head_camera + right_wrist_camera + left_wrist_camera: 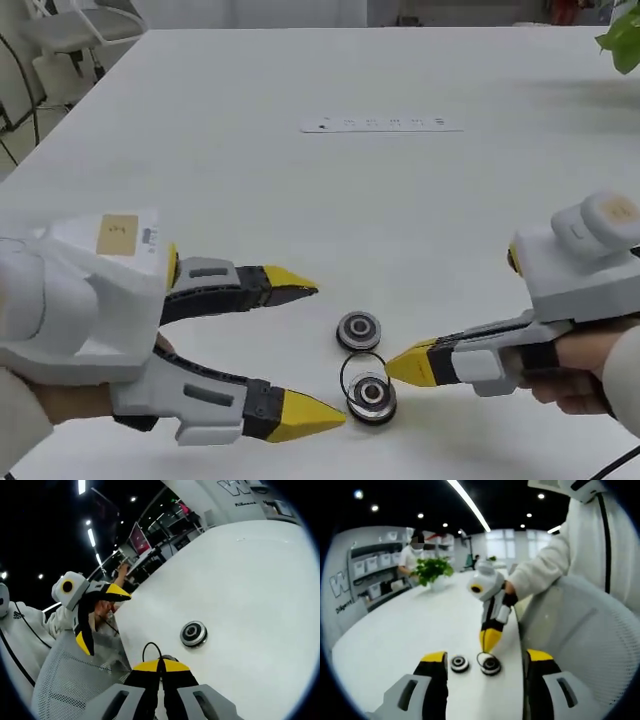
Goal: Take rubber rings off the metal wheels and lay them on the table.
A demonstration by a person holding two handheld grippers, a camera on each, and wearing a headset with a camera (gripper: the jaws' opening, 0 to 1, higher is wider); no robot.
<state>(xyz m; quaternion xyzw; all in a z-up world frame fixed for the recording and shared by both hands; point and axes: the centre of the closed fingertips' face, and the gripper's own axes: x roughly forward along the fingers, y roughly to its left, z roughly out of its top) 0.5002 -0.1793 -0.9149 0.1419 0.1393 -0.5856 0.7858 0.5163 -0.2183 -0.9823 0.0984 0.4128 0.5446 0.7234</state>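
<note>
Black rubber ring point(362, 353) stood partly lifted off the near metal wheel point(372, 396). Its thin loop arched up over the white table point(300, 200) toward the far metal wheel point(359, 330), whose own ring appeared seated. The right gripper point(392, 368) pointed in from the right with its jaws pressed together. They seemed to nip the ring's right-hand edge, and in the right gripper view the loop rose straight out of the closed tips. The left gripper point(305, 350) lay on the opposite side, jaws spread wide and holding nothing, with both wheels just ahead of its gap. The right gripper was the nearer of the two. The ring probably had to be drawn up and away from the wheel hub.
</note>
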